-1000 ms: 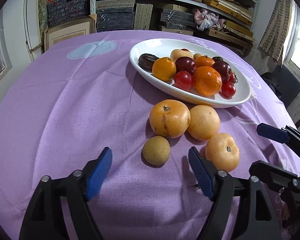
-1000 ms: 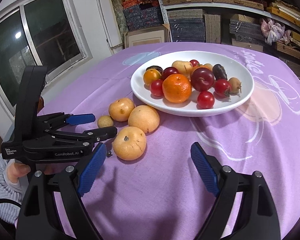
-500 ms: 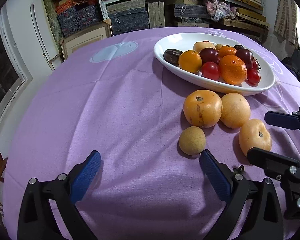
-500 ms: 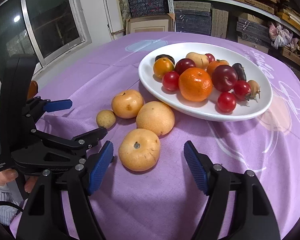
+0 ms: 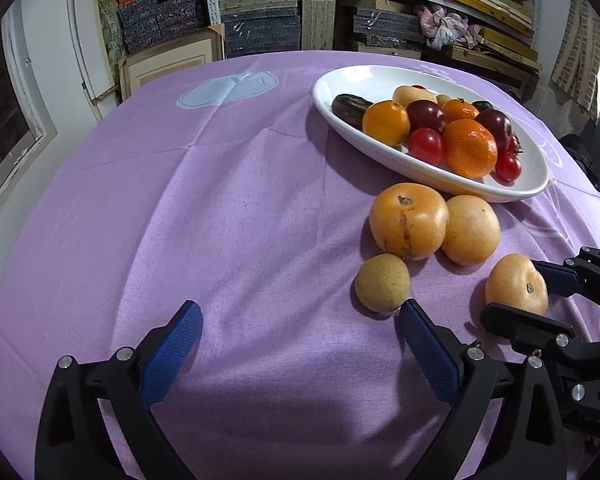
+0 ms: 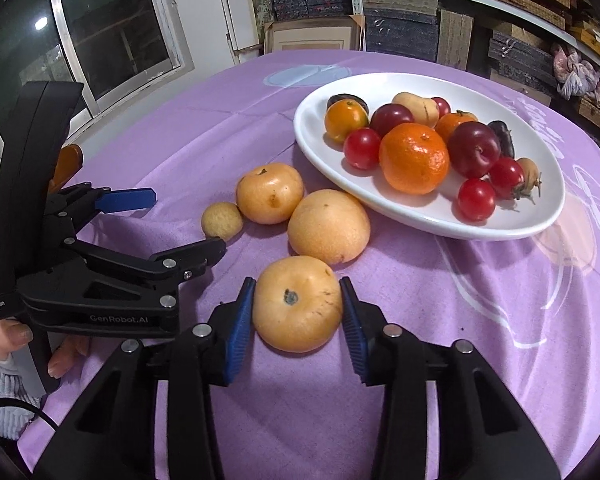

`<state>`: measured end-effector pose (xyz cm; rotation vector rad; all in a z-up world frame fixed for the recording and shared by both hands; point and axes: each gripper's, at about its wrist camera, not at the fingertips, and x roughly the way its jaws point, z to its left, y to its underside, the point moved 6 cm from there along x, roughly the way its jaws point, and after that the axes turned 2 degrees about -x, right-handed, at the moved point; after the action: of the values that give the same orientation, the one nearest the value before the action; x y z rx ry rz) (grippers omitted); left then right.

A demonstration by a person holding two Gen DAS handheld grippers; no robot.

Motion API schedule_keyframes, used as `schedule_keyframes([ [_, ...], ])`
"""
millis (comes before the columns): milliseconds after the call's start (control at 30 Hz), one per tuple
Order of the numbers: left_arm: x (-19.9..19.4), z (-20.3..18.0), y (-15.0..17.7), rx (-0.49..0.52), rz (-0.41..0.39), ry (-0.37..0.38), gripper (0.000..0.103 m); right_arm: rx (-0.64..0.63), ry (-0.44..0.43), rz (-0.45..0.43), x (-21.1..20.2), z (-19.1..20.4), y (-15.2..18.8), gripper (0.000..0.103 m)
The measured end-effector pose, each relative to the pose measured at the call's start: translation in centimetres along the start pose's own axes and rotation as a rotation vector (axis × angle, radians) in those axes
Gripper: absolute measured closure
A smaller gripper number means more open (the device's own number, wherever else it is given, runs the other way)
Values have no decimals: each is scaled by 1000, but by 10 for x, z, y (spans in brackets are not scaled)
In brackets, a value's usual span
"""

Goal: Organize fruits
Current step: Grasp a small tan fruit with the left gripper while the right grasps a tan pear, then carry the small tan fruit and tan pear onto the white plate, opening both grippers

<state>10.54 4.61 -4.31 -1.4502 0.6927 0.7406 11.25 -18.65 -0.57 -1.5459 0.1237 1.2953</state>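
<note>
A white oval plate (image 6: 312, 128) (image 5: 380, 78) holds several fruits: oranges, plums, cherry tomatoes. On the purple cloth beside it lie three pale orange round fruits and one small tan fruit (image 6: 222, 221) (image 5: 382, 282). My right gripper (image 6: 298, 320) has closed around the nearest pale orange fruit (image 6: 298, 304) (image 5: 516, 285), its blue pads touching both sides, fruit still on the cloth. My left gripper (image 5: 300, 344) is open and empty, just left of the small tan fruit; it shows in the right wrist view (image 6: 172, 224).
Two other pale orange fruits (image 6: 270, 192) (image 6: 329, 226) sit between the held fruit and the plate. Shelves with boxes (image 5: 260, 28) stand behind the table. A window (image 6: 100, 28) is to the left.
My right gripper moved forward and closed its jaws onto the nearest pale orange fruit. My left gripper shifted left and back, away from the small tan fruit.
</note>
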Motion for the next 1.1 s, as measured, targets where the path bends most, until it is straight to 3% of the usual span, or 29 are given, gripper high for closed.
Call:
schedule_keyframes([
  [133, -8, -22, -6, 52, -55, 59, 3, 67, 4, -45, -23, -28, 0, 62],
  [267, -2, -35, -7, 77, -31, 108, 4, 120, 0, -96, -45, -46, -3, 62],
  [300, -3, -35, -8, 71, -37, 119, 9, 125, -2, -101, -47, -49, -4, 62],
  [333, -3, -36, -9, 64, -45, 128, 26, 128, -4, -102, -48, -50, -4, 62],
  [367, -2, -36, -9, 56, -47, 136, 37, 129, -6, -100, -48, -51, -4, 62],
  [400, -1, -35, -9, 49, -40, 147, 58, 129, -8, -98, -47, -51, -4, 62],
  [433, 0, -35, -9, 42, -33, 156, 68, 128, -11, -95, -46, -52, -4, 62],
  [800, -3, -41, -4, 68, -32, 160, 68, 138, -17, -113, -51, -50, -4, 64],
  [867, -3, -41, -4, 66, -32, 160, 69, 140, -16, -113, -51, -50, -3, 69],
  [1033, -3, -36, -4, 42, -32, 171, 74, 111, -50, -32, -35, -40, 7, 67],
  [1100, -3, -36, -4, 44, -33, 170, 74, 71, -26, -9, -30, -32, 12, 67],
])
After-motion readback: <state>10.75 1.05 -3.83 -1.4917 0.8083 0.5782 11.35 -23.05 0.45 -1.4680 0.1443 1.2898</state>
